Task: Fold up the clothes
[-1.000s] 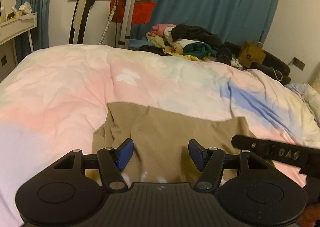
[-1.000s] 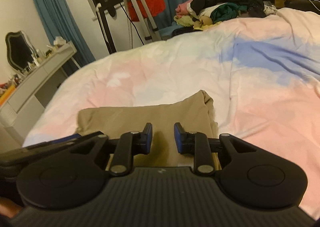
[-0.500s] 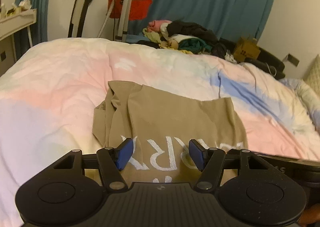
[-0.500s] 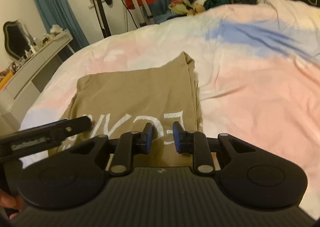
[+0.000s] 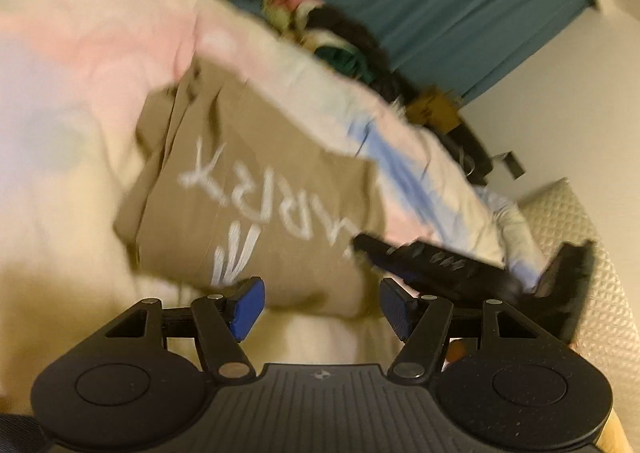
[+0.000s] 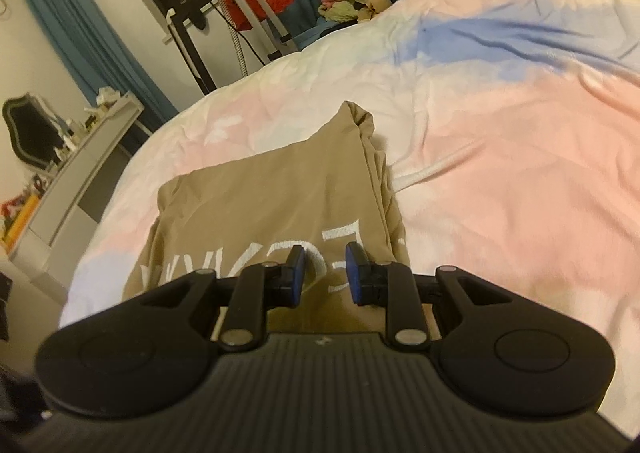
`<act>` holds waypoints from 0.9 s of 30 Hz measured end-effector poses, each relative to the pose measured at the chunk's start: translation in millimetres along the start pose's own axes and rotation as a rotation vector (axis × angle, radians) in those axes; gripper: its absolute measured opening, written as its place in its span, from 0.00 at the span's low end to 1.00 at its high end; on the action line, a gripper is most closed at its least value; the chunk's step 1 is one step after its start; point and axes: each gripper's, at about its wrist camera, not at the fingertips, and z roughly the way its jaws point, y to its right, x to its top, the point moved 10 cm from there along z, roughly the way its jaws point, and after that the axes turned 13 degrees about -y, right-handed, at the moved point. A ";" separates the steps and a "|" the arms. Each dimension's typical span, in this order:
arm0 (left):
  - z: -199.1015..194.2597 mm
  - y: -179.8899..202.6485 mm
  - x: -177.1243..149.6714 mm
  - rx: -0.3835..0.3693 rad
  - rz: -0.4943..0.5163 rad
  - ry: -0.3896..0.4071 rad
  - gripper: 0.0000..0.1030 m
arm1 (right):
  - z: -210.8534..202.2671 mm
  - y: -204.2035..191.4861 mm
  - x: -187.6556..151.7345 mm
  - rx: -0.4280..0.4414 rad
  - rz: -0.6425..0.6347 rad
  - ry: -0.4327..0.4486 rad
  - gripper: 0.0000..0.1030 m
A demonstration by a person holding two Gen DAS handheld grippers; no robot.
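Tan folded shirt [image 6: 272,209] with white lettering lies flat on the pastel bed cover [image 6: 500,157], near its front edge. Left hand-held gripper [image 5: 320,307] hangs over the shirt's near edge, jaws spread and empty. Right hand-held gripper [image 6: 323,275] hovers above the lettering, jaws narrowly parted, pinching nothing.

A tan shirt [image 6: 272,197] with white lettering lies folded flat on the pastel bedcover [image 6: 500,173] — its side edges tucked under.

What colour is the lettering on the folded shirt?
White, on the tan shirt; clearest in the right wrist view.
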 end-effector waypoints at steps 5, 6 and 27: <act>32.1 -36.3 0.3 -0.038 -0.215 -0.075 0.64 | -1.3 0.8 -0.1 0.004 0.016 0.002 0.23; 33.1 -41.4 2.2 -0.056 -0.252 -0.065 0.64 | -1.6 1.0 -0.1 0.005 0.019 0.003 0.23; 0.5 -74.8 16.5 -0.138 -0.459 0.198 0.26 | -17.5 -53.7 -23.5 0.682 0.365 -0.215 0.85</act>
